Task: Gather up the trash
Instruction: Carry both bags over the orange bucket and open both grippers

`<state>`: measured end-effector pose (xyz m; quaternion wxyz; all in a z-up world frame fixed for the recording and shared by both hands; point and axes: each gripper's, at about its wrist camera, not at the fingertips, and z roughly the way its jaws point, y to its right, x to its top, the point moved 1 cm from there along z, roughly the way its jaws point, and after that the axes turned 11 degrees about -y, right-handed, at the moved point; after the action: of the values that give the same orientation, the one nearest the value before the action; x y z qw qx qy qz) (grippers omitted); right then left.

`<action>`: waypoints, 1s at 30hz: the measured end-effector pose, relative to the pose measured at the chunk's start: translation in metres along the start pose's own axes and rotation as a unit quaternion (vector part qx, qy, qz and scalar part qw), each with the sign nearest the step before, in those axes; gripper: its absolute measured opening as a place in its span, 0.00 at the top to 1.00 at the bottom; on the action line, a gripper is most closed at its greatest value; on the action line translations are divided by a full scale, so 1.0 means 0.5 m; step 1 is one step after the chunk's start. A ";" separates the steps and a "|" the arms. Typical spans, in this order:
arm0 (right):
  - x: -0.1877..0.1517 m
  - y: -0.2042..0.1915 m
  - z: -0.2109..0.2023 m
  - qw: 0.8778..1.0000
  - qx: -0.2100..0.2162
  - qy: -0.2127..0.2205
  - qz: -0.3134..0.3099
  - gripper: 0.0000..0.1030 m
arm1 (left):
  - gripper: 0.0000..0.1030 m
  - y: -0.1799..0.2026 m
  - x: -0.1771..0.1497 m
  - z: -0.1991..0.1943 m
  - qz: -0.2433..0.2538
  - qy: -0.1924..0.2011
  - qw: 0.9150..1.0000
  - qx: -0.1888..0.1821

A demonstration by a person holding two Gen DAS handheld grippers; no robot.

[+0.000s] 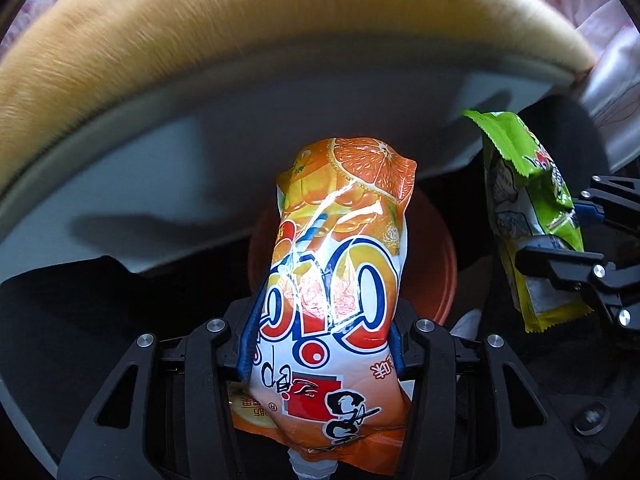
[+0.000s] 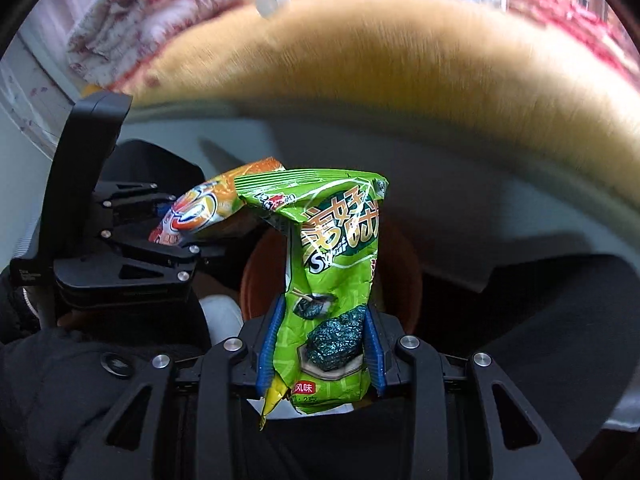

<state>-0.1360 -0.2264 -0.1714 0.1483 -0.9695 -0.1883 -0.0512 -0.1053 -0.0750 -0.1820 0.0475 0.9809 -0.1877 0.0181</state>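
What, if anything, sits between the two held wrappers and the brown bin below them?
Nothing visible does. The orange drink pouch in the left tool and the green seaweed snack wrapper in the right tool both hang directly over the brown bin, whose opening looks uncovered.

Two grippers are seen: the left gripper (image 1: 320, 344) and the right gripper (image 2: 320, 344). Two wrappers are counted, one orange pouch (image 1: 340, 248) and one green packet (image 2: 332, 280). One brown bin (image 1: 432, 256) is seen below, and one folded towel (image 2: 160, 12).
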 end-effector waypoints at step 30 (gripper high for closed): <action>0.036 0.028 0.021 1.000 -0.016 -0.024 0.008 0.39 | 0.28 -0.048 0.060 0.025 -0.020 -0.023 0.999 -0.037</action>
<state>-0.1138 -0.2297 -0.1823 0.1284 -0.9743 -0.1829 -0.0299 -0.0682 -0.0650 -0.1947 0.0795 0.9821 -0.1701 -0.0122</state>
